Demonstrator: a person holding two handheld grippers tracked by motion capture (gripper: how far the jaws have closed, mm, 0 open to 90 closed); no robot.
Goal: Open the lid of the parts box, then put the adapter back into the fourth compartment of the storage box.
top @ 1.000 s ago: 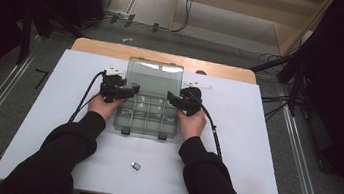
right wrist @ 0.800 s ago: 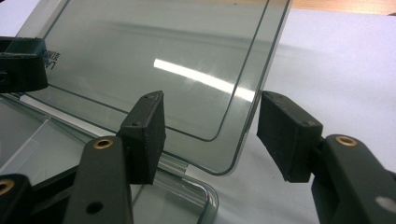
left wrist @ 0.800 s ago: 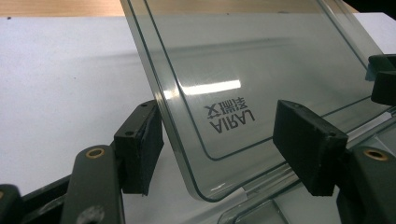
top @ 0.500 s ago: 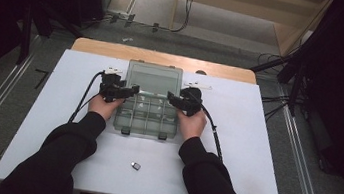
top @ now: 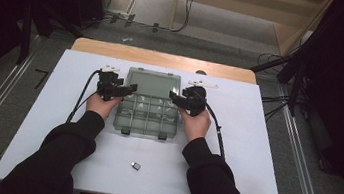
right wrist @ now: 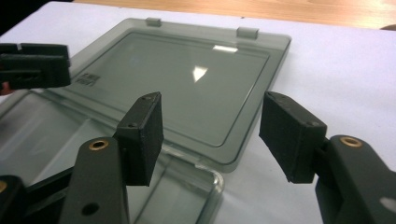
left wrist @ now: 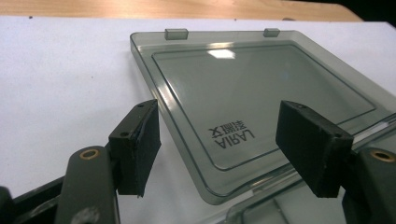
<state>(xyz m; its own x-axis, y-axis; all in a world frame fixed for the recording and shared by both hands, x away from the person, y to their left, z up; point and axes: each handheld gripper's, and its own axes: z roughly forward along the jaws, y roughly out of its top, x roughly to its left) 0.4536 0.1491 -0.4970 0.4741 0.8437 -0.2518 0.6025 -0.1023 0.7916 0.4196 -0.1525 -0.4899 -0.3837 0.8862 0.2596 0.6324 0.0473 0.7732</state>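
Observation:
A clear grey plastic organiser box [top: 147, 115] with several compartments lies open mid-table. Its smoky lid [top: 153, 83] lies flat behind it, hinged back. The left gripper [top: 128, 89] sits at the box's left rear corner, jaws open over the lid's near-left corner [left wrist: 219, 186]. At the right rear corner the right gripper [top: 174, 97] stands open too, its jaws either side of the lid's near-right corner [right wrist: 219, 154]. Nothing is held between either pair of jaws. The lid [left wrist: 261, 107] bears printed lettering, and two latch tabs show on its far edge [right wrist: 196, 70].
A white sheet [top: 263, 154] covers the wooden table [top: 165, 58]. A small dark object [top: 136, 166] lies on the sheet near the front, between the person's forearms. Cables trail from both grippers. Dark stands and floor rails flank the table.

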